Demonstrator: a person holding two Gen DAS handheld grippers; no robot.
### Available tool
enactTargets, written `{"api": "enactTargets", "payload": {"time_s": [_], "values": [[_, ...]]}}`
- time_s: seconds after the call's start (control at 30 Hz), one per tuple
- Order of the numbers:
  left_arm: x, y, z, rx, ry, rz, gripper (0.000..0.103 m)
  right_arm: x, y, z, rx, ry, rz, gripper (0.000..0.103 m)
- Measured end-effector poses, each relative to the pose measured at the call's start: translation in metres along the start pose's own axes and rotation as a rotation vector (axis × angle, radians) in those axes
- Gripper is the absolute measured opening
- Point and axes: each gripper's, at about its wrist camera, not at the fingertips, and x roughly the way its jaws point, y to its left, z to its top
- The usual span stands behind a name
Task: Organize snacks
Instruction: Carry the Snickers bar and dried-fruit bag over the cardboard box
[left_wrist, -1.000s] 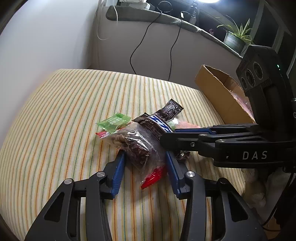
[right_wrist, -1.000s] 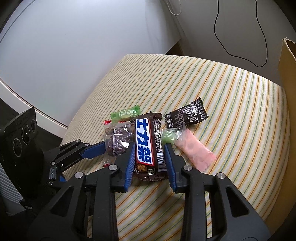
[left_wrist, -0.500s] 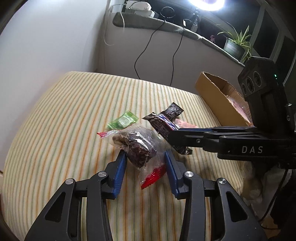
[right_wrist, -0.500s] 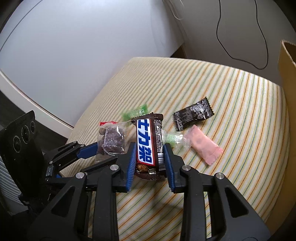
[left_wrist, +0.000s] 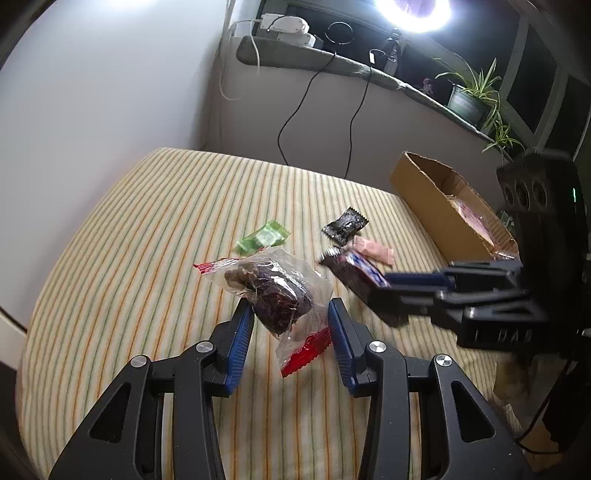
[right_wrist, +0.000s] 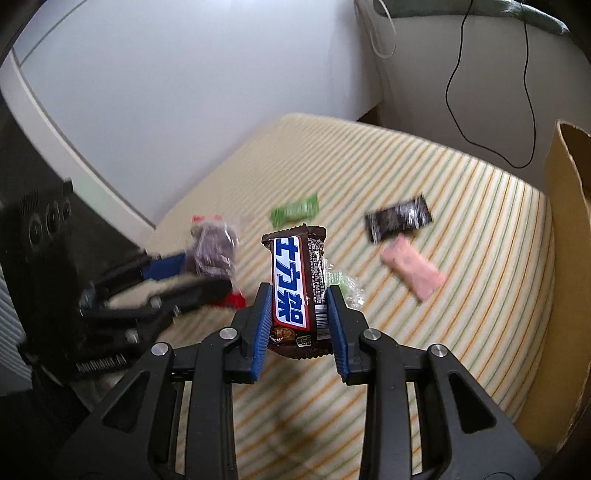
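Note:
My left gripper (left_wrist: 291, 312) is shut on a clear bag of dark dried fruit (left_wrist: 271, 291) with red ends, held above the striped cloth (left_wrist: 129, 258). My right gripper (right_wrist: 299, 299) is shut on a brown chocolate bar (right_wrist: 295, 284) with a blue and white label, also lifted off the cloth. In the left wrist view that bar (left_wrist: 354, 275) and the right gripper (left_wrist: 417, 282) appear at the right. Lying on the cloth are a green packet (left_wrist: 264, 236), a black packet (left_wrist: 345, 225), a pink packet (left_wrist: 373, 249) and a small clear green-tinted candy (right_wrist: 341, 282).
An open cardboard box (left_wrist: 439, 203) with a pink packet inside stands at the cloth's right side; its wall (right_wrist: 569, 236) shows in the right wrist view. White walls, hanging black cables (left_wrist: 295, 110), a ledge with a potted plant (left_wrist: 469, 99) and a bright lamp lie behind.
Both grippers have lifted their snacks off the pile and drawn apart, the dried-fruit bag and the chocolate bar now separated. The packets on the cloth look farther away.

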Motion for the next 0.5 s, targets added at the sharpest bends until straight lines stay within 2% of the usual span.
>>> {"api": "enactTargets", "payload": {"time_s": [0.2, 0.5], "values": [[-0.005, 0.002, -0.003, -0.002, -0.002, 0.005, 0.04, 0.008, 0.004, -0.027, -0.029, 0.058, -0.014, 0.03], [-0.01, 0.001, -0.006, -0.004, -0.016, 0.003, 0.04, 0.002, 0.013, -0.043, -0.06, 0.056, -0.052, 0.031]]}}
